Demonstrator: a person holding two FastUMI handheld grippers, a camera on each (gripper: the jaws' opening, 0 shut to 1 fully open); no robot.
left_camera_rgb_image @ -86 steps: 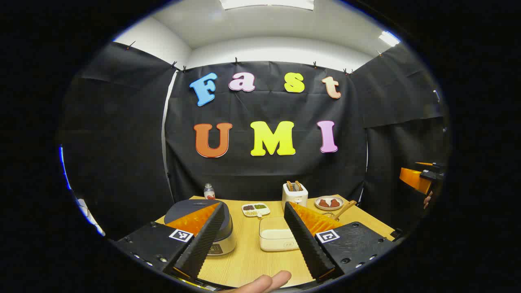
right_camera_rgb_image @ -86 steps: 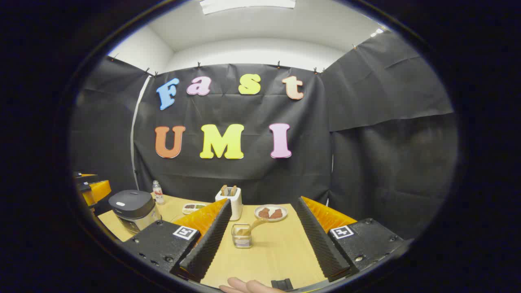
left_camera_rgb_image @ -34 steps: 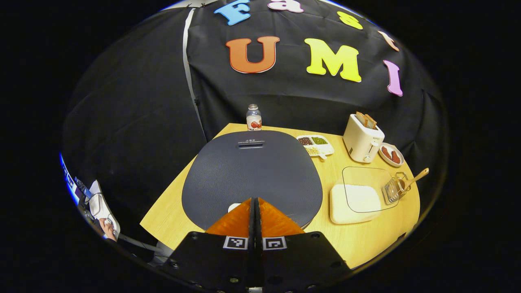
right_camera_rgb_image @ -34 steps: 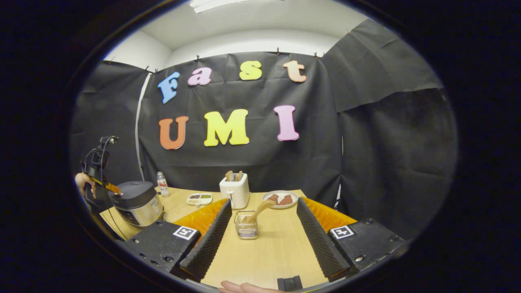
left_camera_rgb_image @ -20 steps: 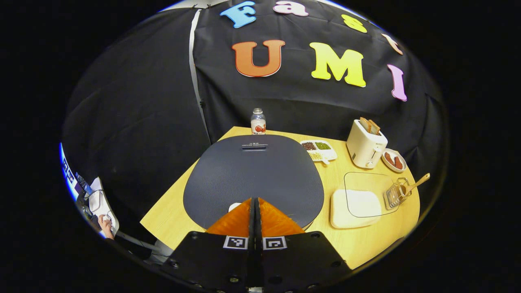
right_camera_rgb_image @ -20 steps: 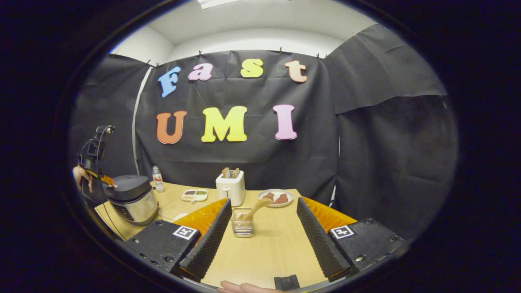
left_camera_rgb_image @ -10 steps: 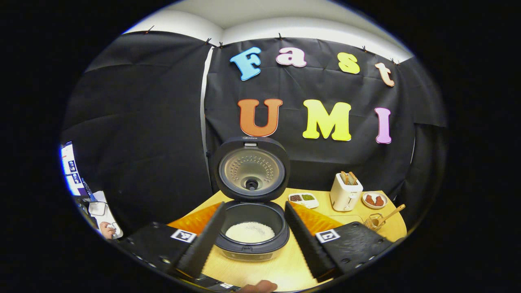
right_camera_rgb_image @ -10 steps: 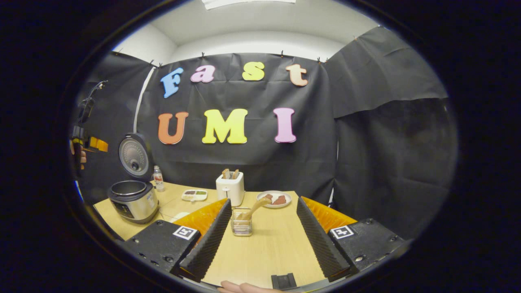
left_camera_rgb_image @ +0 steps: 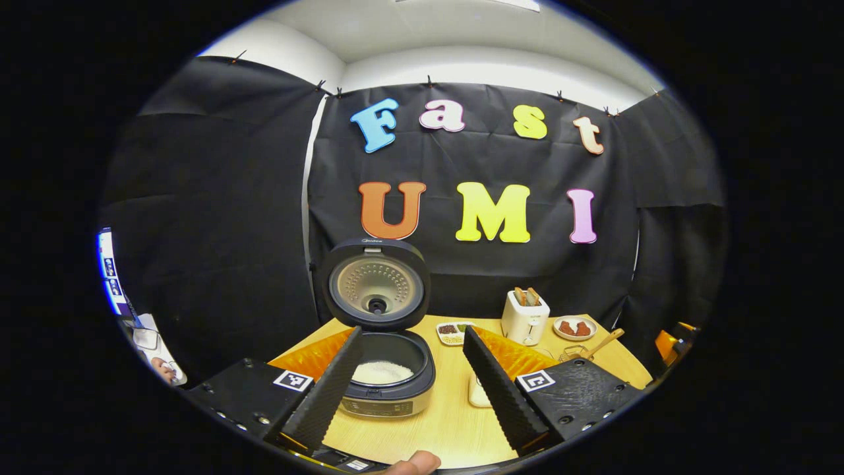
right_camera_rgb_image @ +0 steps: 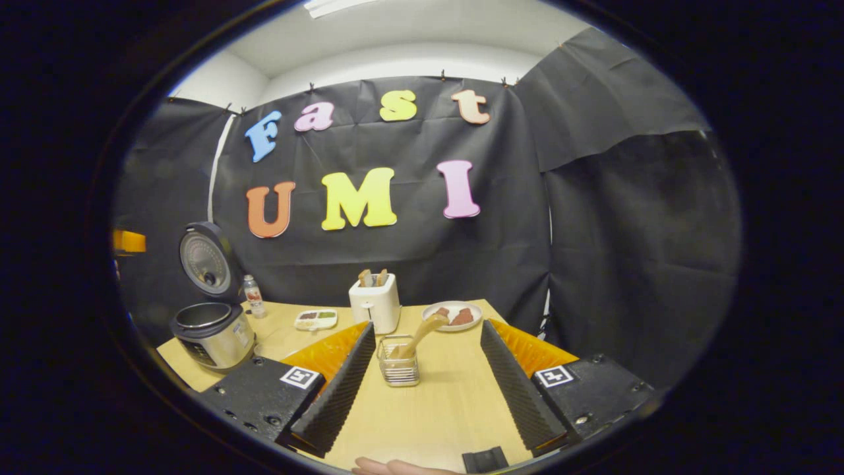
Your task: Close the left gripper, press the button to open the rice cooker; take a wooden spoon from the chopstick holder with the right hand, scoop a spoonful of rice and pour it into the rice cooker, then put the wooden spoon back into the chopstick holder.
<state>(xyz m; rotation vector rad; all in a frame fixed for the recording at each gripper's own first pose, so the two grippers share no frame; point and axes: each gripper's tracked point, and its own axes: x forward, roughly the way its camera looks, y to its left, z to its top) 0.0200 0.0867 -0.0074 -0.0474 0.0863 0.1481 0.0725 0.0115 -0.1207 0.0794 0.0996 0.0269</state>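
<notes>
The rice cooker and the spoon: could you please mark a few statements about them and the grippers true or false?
1. The cooker's lid stands open. True.
2. The cooker is empty. False: white rice lies in the pot.
3. The spoon sits in the holder. True.
4. The right gripper is shut on the spoon. False: its jaws are open, short of the holder.
5. The left gripper is shut. False: its jaws are apart.

legible text: none | rice cooker (left_camera_rgb_image: pixel 386 369) lid mark: too small to read
</notes>
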